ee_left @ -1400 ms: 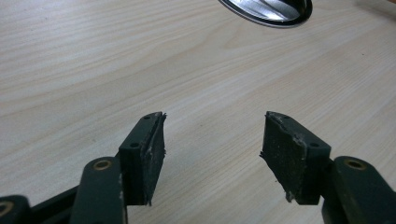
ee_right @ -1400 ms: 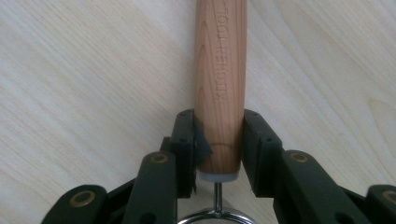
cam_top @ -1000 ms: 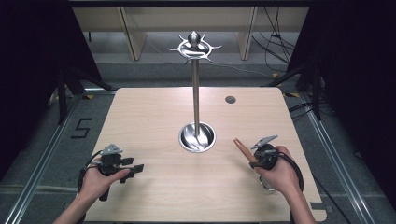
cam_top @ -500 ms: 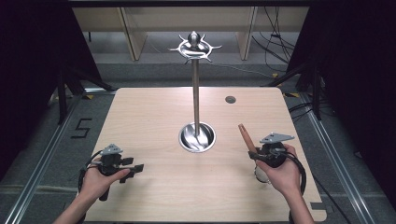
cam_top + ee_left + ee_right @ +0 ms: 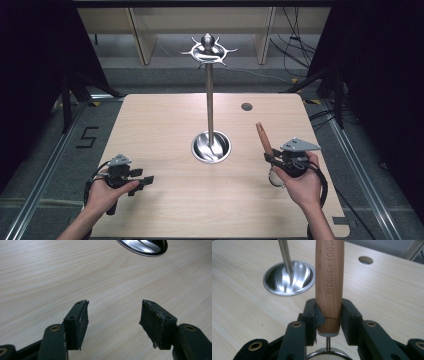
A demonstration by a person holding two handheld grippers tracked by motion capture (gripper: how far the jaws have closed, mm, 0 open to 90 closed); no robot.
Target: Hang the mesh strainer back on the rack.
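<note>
The right tool (image 5: 328, 315) pinched a strainer (image 5: 329, 285) by its handle's end, so it could pivot and slip; the left tool (image 5: 113, 323) sat spread.

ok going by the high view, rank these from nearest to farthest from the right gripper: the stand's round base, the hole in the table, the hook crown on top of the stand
From the right gripper:
1. Round base, to its left at table centre.
2. Hole in the table, beyond it toward the far edge.
3. Hook crown, high on the pole, farthest back.

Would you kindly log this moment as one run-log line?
left gripper: open, empty, low over table | right gripper: shut on strainer's wooden handle | stand: hooks bare
</note>
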